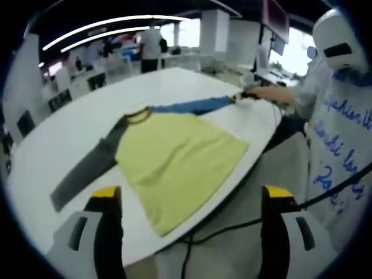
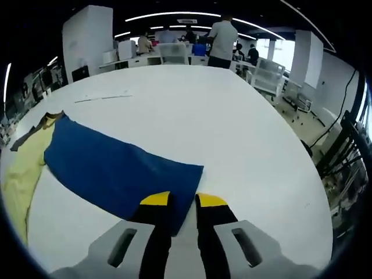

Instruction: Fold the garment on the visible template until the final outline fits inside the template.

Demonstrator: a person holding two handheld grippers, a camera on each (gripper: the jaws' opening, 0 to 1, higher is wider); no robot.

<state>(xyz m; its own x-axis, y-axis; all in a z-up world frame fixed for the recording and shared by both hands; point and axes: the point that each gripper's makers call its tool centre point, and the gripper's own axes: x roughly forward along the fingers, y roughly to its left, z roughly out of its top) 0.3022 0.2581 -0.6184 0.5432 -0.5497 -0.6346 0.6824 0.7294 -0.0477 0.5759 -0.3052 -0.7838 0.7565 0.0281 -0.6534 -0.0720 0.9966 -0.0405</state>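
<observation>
**A:** What do the right gripper's [image 2: 177,200] fingers have?

**B:** They are pinching the cuff end of the blue sleeve [image 2: 116,168], drawn close with cloth between the yellow tips. In the left gripper view the same tool sits far across the table, at the tip of that sleeve, held out by a person in a white printed top [image 1: 343,139].

**A:** And the left gripper [image 1: 192,195]?

**B:** Fingers spread wide, holding nothing — poised above the near table edge, one tip over the tabletop, the other out over the floor, with a black cable [image 1: 232,229] running beneath.

**A:** Where is the shirt?

**B:** The shirt [image 1: 174,163] lies flat on the white table [image 2: 203,116]: yellow body spread, hem corner toward the near edge, grey sleeve [image 1: 87,168] stretched out flat to one side, blue sleeve pulled straight to the other. The collar is dark-trimmed.

**A:** Beyond it?

**B:** An open office — ceiling light strips, white desks and people standing at the far end of the table [image 2: 221,38].
</observation>
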